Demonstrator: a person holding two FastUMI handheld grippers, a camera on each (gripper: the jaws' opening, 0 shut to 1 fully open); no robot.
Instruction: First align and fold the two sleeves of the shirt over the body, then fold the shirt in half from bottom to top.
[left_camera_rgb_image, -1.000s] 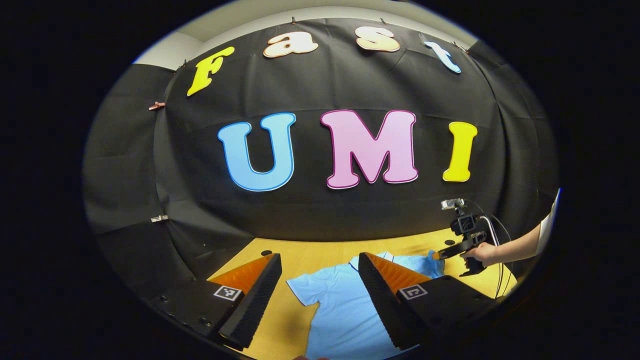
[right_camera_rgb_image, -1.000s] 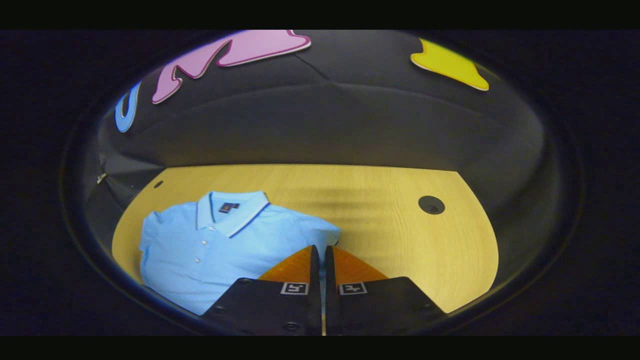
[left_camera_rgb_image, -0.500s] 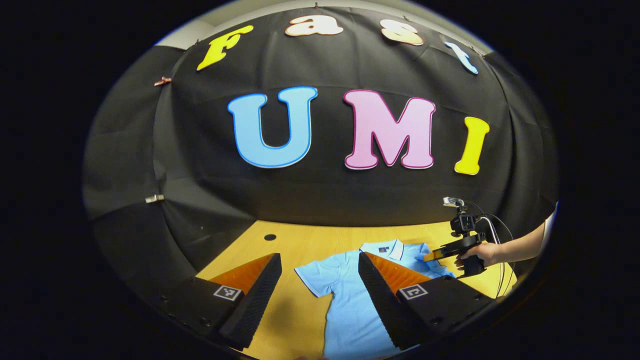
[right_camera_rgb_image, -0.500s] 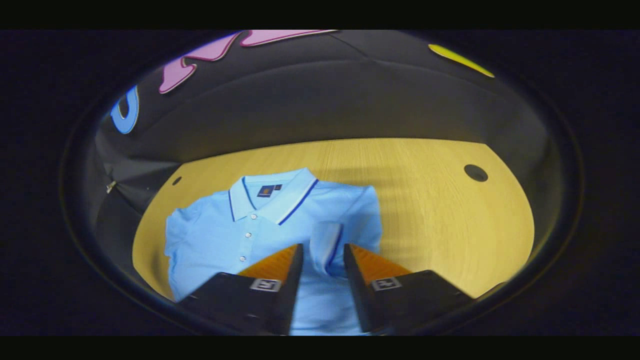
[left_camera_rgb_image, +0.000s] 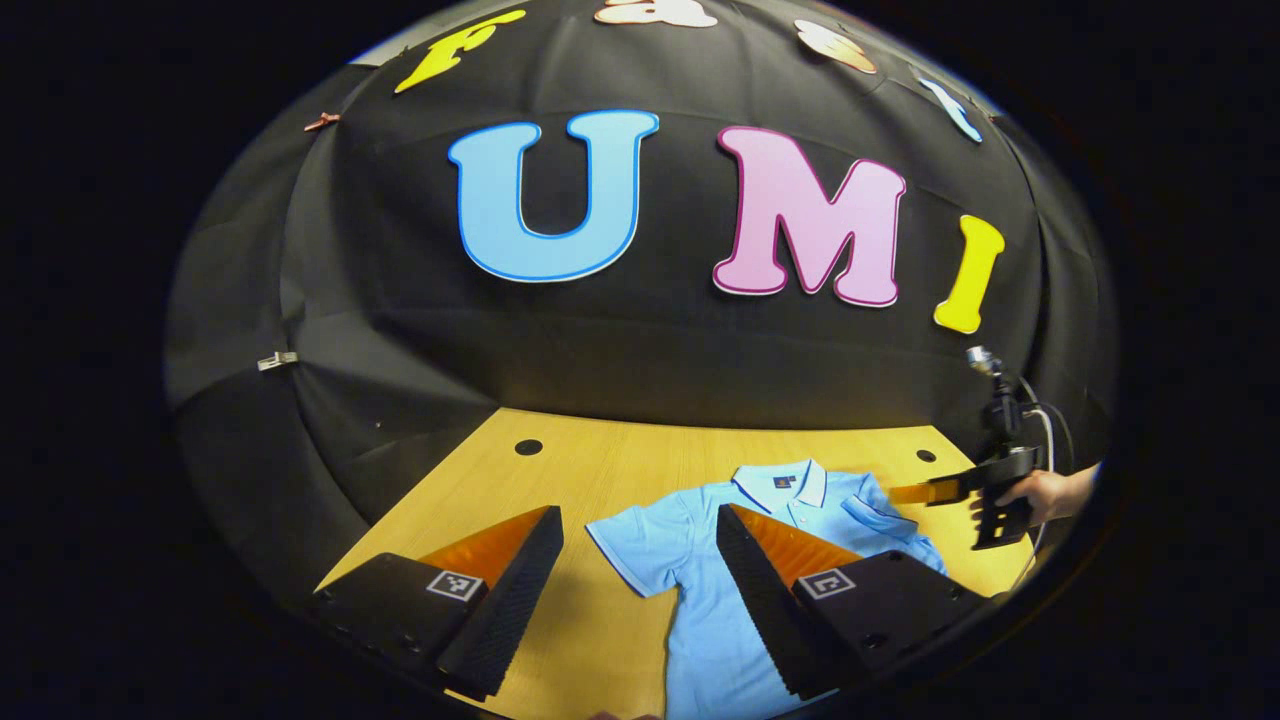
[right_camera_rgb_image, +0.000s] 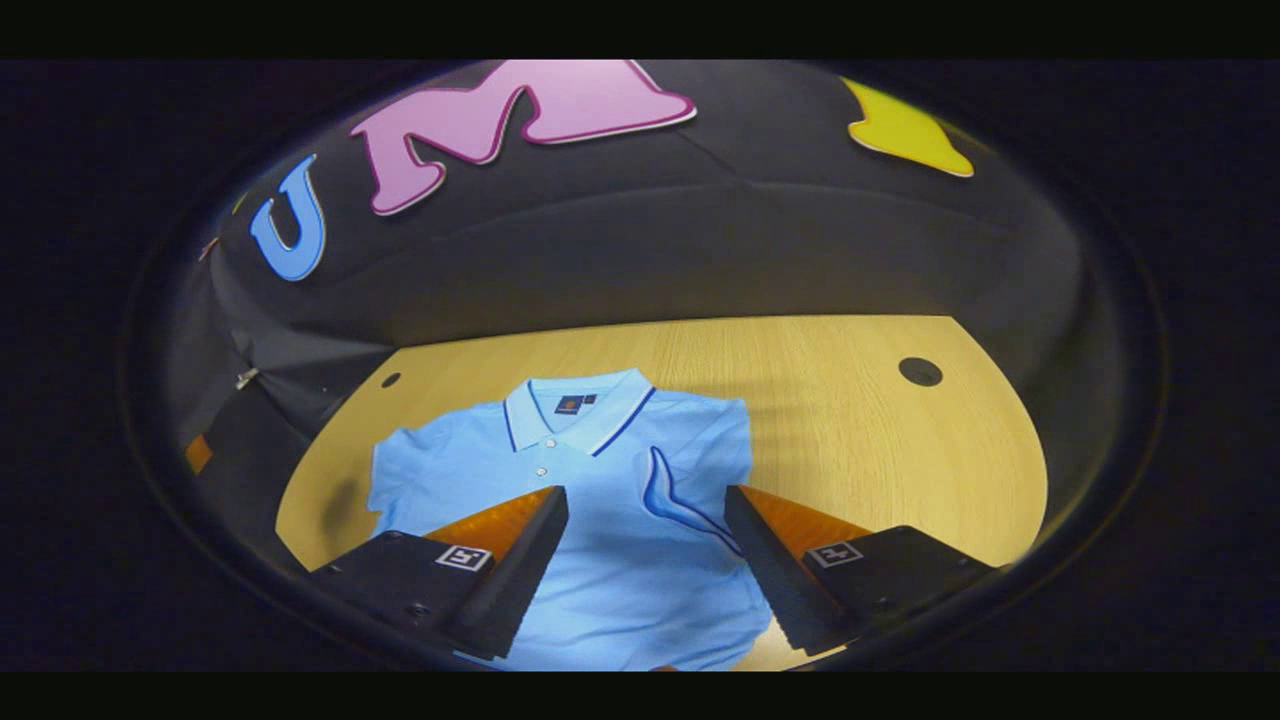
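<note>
Both grippers gape above the shirt.

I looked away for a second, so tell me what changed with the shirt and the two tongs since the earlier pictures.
The right tongs, shut on the shirt's right sleeve a second ago, carried it over the body, opened and let go; they now sit open, pulled back. The sleeve lies folded on the polo shirt. The left tongs stayed open; the left sleeve remains spread on the wooden table.

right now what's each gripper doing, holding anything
left gripper: open, holding nothing, above the shirt.
right gripper: open, holding nothing.
</note>
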